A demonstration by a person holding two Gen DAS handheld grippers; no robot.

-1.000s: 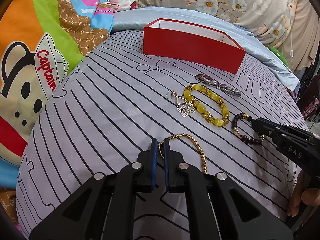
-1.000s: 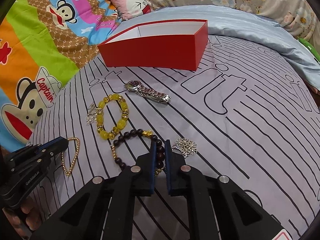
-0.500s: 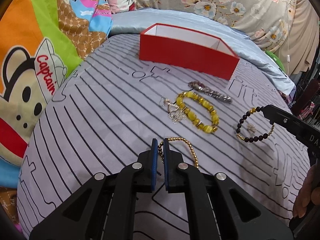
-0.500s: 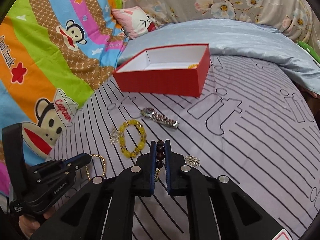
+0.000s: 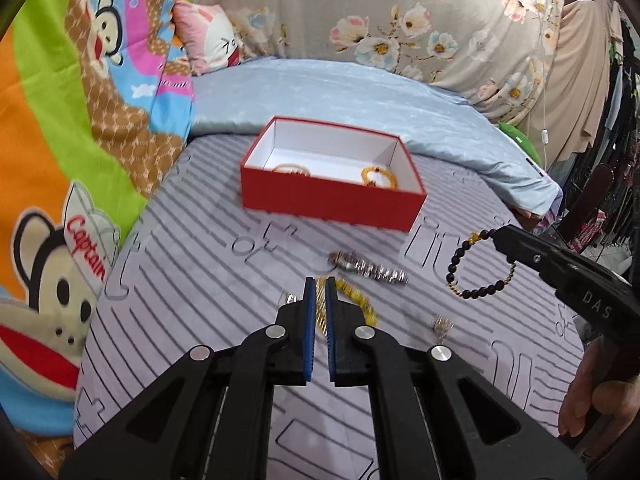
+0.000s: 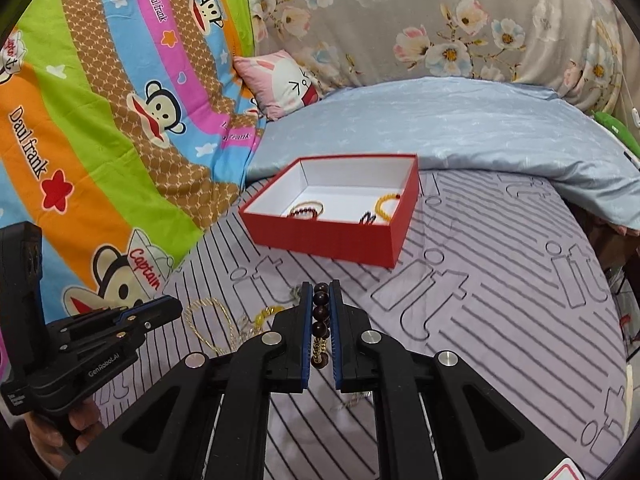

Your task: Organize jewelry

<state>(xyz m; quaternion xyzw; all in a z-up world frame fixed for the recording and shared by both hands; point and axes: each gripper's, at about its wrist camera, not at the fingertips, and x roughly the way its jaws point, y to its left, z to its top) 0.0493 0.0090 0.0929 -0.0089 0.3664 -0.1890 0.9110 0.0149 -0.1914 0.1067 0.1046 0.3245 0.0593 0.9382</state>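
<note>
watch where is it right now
In the left wrist view the watch lies on the striped bedspread, just in front of the red box, with the yellow bead bracelet right beside it.

Right gripper [image 6: 321, 300] clamped on dark bead bracelet [image 6: 321, 314], beads stacked between blue pads, gold spacer section lower down. Left gripper [image 6: 176, 307] at lower left, held by hand [image 6: 68, 424], jaws closed on gold chain [image 6: 208, 326]; chain loop hangs over striped sheet [image 6: 480, 320]. Yellow bracelet [image 6: 266, 314] partly hidden behind right finger. Red box [image 6: 332, 240] ahead on sheet, open, white inside, several bracelets on its floor. Pink pillow [image 6: 280, 80] behind, beside cartoon blanket [image 6: 100, 120].
</note>
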